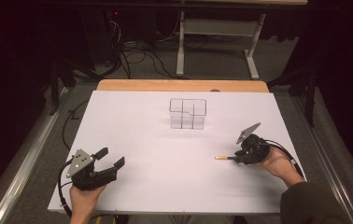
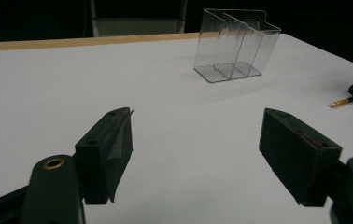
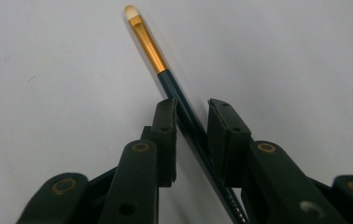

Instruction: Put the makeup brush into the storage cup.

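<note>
Covering the desk [image 1: 165,154], a white sheet carries a clear divided box [image 1: 187,113] near the far edge. By the near left corner, the left gripper [image 1: 110,157] is wide open. Near the right edge, the right gripper [image 3: 191,112] has its jaws narrowly around a brush [image 3: 165,74], seemingly not yet clamped.

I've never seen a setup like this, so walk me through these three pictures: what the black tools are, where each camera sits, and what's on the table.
A person holds a black two-jaw gripper in each hand. One camera looks down from above; the other two ride on the grippers.

On the white table stands a clear plastic divided organiser.

The left gripper is open, with nothing between its jaws.

The right gripper has a slim dark-handled brush with a gold ferrule and pale tip between its jaws, which stand close around the handle; a small gap shows, so it is not yet clamped.
</note>
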A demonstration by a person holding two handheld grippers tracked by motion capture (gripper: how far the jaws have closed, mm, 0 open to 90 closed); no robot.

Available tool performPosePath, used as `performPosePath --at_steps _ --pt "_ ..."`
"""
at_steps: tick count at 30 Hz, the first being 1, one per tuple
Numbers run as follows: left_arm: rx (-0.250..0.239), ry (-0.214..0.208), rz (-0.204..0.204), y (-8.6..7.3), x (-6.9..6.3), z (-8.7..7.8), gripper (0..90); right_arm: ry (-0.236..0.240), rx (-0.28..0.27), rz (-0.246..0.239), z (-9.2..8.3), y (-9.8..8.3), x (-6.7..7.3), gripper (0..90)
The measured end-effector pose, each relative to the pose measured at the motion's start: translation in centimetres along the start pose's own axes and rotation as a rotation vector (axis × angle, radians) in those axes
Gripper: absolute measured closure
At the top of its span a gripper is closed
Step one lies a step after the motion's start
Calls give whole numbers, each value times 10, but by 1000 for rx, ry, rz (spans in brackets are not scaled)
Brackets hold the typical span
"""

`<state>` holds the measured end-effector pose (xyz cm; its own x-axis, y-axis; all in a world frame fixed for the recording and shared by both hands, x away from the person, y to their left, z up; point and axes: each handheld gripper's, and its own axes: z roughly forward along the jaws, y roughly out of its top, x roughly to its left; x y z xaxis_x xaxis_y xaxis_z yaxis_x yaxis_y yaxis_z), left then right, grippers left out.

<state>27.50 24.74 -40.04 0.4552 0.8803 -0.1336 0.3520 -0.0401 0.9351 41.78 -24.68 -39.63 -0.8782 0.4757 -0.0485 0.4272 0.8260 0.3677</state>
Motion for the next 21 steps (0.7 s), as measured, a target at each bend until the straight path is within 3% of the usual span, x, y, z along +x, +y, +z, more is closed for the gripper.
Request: performPosePath --at_steps 21 --pt "11 -5 -2 1 0 -1 271 -22 61 64 0 7 2 849"
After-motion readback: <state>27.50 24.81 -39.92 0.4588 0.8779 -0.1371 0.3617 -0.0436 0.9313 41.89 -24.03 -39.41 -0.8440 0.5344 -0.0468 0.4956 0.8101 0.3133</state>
